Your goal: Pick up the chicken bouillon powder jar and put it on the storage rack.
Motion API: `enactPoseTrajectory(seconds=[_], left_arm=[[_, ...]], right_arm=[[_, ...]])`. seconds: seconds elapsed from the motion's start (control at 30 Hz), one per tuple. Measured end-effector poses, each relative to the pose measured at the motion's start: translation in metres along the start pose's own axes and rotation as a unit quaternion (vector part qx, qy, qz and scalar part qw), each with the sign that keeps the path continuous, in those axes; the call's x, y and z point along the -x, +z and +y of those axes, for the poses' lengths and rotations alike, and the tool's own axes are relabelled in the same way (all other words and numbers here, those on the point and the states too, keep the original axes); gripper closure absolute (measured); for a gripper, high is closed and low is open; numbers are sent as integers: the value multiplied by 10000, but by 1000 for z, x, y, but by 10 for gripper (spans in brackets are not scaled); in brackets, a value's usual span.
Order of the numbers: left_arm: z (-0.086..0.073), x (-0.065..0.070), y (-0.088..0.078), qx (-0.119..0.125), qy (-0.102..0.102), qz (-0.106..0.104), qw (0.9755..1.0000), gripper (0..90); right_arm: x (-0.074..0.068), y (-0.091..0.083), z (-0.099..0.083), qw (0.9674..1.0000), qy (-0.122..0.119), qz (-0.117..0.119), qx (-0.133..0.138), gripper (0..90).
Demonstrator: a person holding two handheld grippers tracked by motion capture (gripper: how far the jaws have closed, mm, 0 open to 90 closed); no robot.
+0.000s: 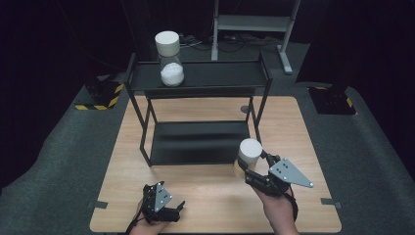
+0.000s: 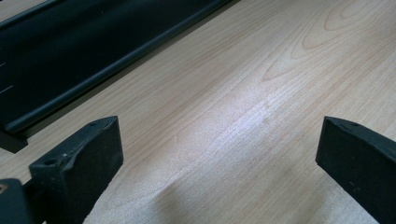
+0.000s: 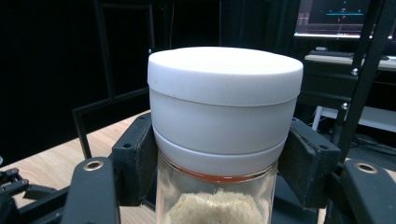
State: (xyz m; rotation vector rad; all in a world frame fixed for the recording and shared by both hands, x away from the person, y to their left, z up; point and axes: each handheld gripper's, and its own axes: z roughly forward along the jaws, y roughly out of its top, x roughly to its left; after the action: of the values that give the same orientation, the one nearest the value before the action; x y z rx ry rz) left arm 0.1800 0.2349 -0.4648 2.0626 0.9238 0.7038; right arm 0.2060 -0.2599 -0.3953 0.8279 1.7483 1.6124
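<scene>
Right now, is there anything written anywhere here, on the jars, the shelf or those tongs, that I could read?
No readable text anywhere.
Jar in the right tongs: plain white lid, no label.
Jar on the top shelf: plain white lid, no label visible.
Black shelf rack: no markings.
Screen in the background: faint coloured lines and specks, too small and blurred to read.
Yellow-and-black striped blocks on the floor: warning stripes, no words.

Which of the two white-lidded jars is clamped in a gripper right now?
The jar near the table's front right, holding tan contents: the right gripper has its jaws shut on it just under the lid. The other jar, with white contents, stands free on the rack's top shelf.
</scene>
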Motion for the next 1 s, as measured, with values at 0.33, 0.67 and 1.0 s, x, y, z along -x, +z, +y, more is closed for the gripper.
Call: enactPoseTrajectory(seconds=[0.33, 0.67, 1.0], left_arm=[[-1, -1, 0, 19, -33, -26, 10000, 11], [-1, -2, -1, 39, -43, -41, 10000, 11], [-2, -2, -1, 48, -32, -54, 10000, 11]], right_arm=[[3, 13, 14, 10000, -27, -6, 28, 344], [8, 25, 34, 9999, -74, -37, 106, 344], [11, 37, 52, 9998, -136, -20, 155, 344]])
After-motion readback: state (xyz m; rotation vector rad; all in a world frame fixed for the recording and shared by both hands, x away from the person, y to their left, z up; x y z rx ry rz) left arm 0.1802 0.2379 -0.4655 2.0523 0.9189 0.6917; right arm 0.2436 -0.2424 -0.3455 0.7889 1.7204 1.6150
